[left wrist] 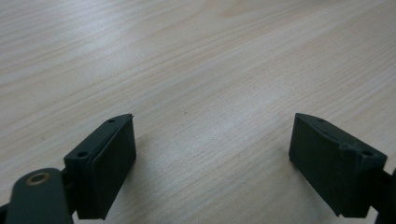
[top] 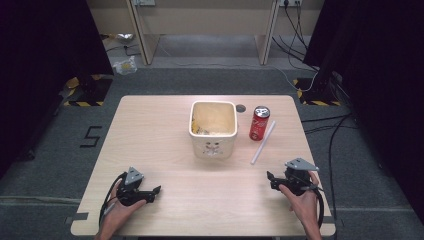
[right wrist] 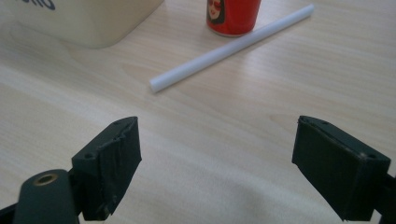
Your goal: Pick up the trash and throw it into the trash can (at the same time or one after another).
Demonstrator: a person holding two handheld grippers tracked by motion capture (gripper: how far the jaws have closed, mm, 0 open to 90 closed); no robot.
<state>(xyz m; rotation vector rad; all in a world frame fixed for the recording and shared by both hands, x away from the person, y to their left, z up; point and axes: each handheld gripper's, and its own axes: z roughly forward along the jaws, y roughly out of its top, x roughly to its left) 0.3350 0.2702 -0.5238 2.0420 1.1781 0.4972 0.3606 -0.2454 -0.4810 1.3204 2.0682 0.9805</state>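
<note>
The white tube (top: 263, 142) lies flat on the desk (top: 150, 130) just right of the red can (top: 259, 123), its long axis running from the far right down to a near end that points toward the right gripper (top: 274, 180), which sits just near of it with fingers (right wrist: 109, 165) spread wide and empty. The left gripper (top: 152, 192), also open over bare wood, is well apart on the near left, past the cream bin (top: 213, 145), so the right hand looks better placed to reach it

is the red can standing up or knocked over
Upright: the red can stands on its base on the table, top facing up, beside the white tube.
</note>
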